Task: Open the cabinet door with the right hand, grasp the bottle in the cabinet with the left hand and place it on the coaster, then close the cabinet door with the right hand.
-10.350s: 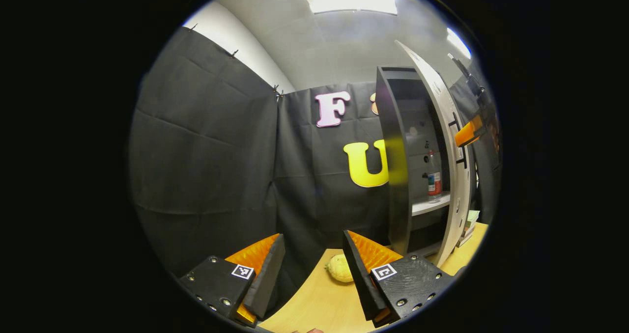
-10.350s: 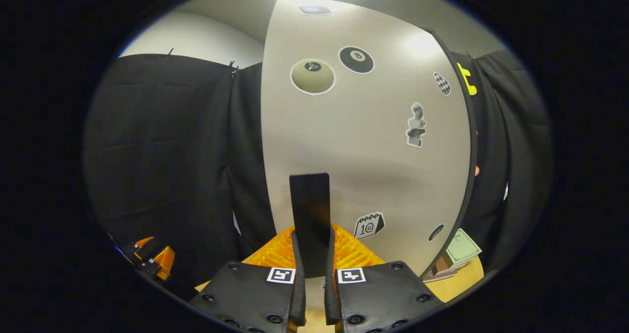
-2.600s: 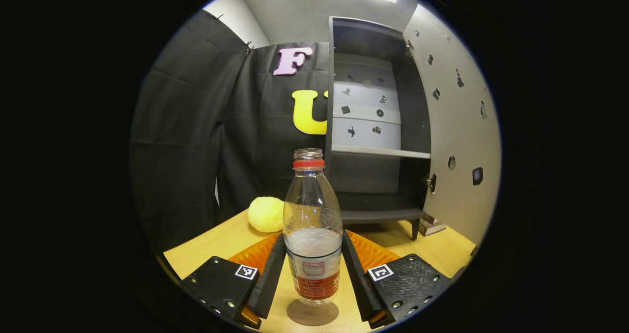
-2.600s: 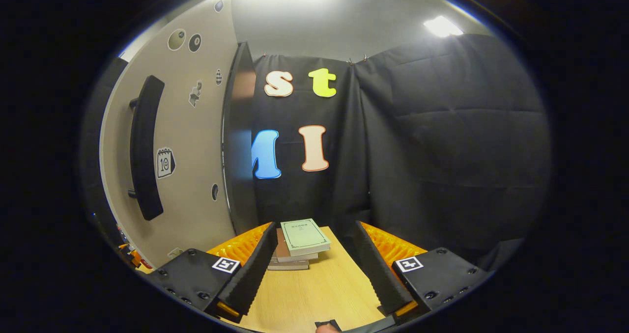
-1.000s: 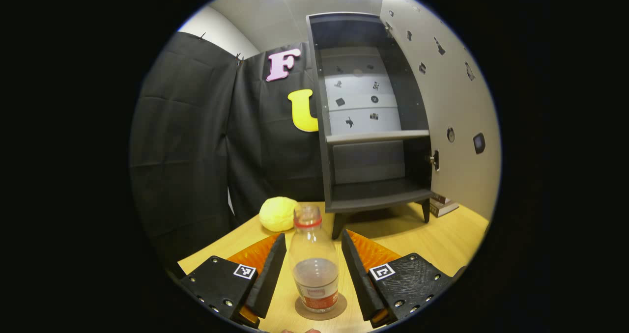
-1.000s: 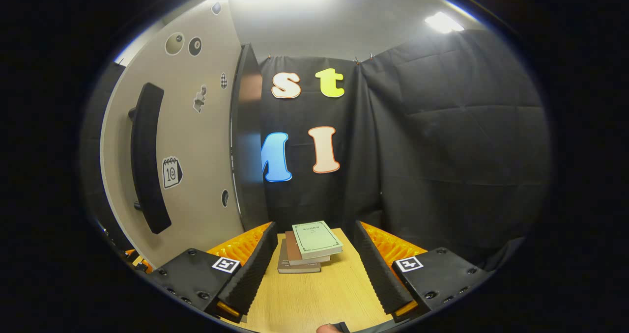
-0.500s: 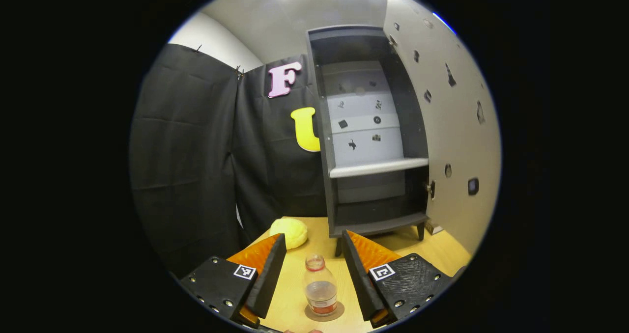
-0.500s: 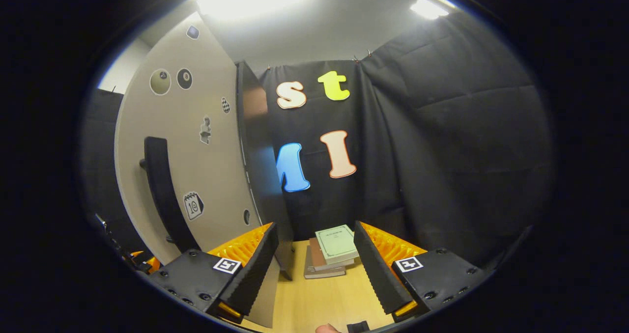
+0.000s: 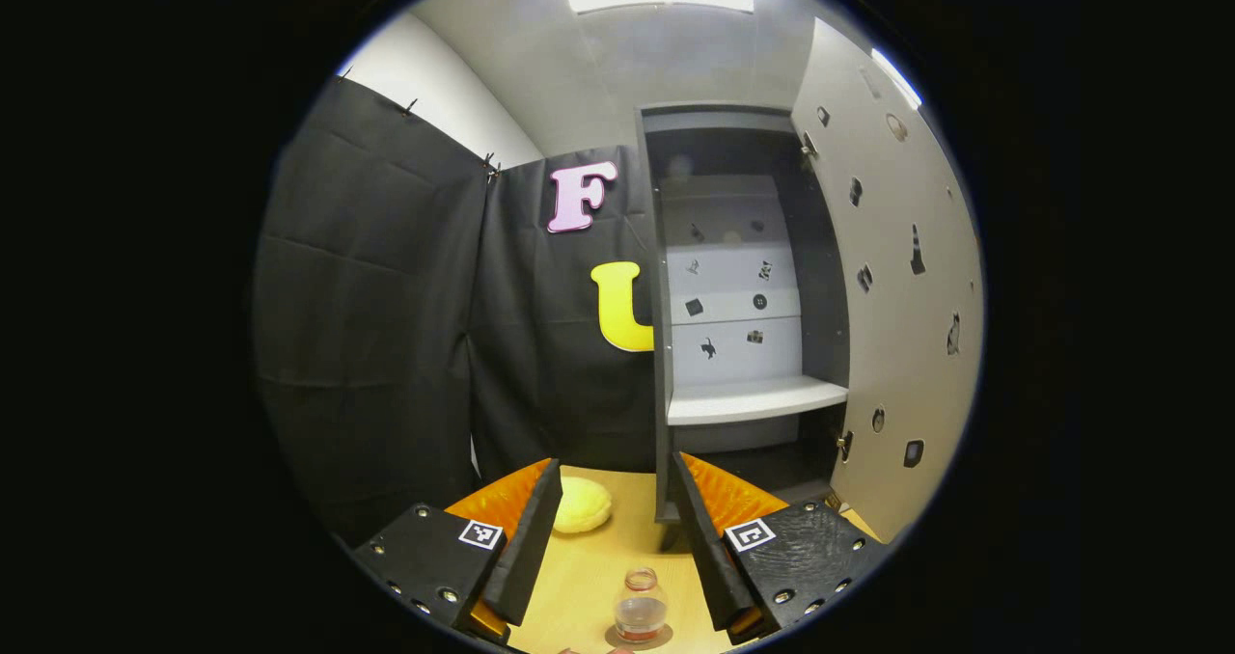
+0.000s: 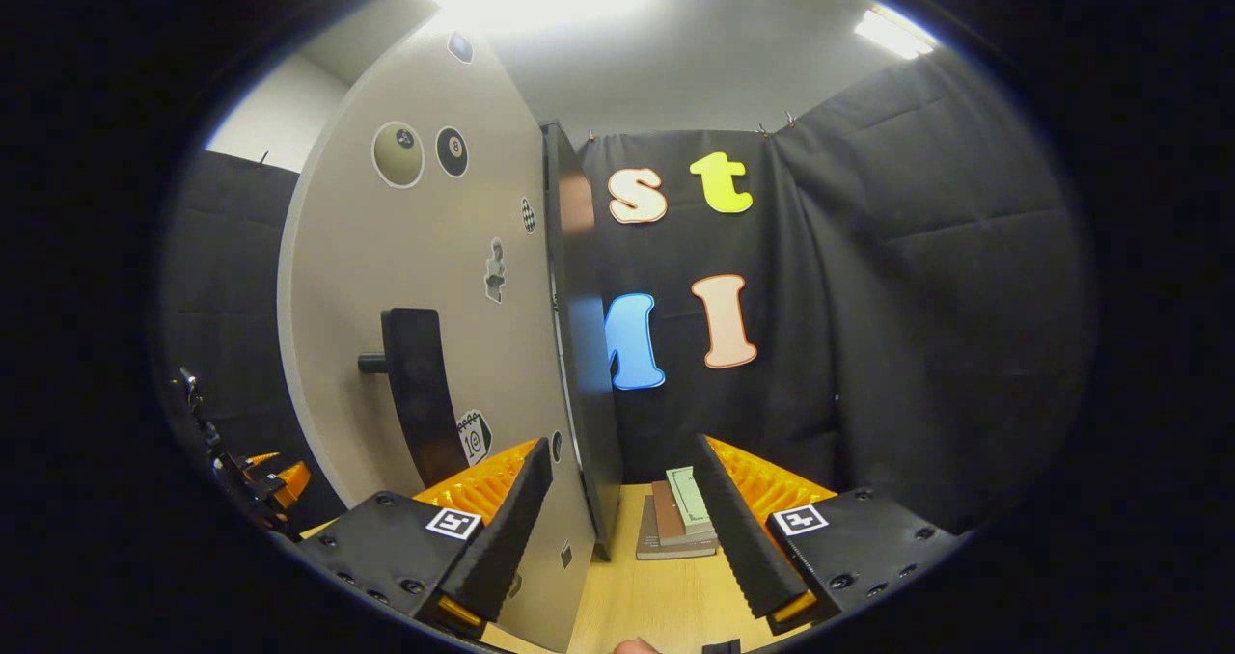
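Observation:
A clear bottle with a red neck ring and red label stands upright on a round brown coaster on the wooden table, low between my left gripper's fingers and apart from them. My left gripper is open and holds nothing. The dark cabinet stands open, its white shelf bare and its pale door swung out to the right. In the right gripper view the door's outer face is close on the left, with its black handle. My right gripper is open, its left finger beside the door's lower part.
A yellow round object lies on the table left of the cabinet. A stack of books lies beyond the right gripper beside the cabinet's side. The other gripper shows low at the left edge.
My left gripper has drawn up and back from the bottle, which stays on the coaster. My right gripper has moved left, closer to the door and its handle.

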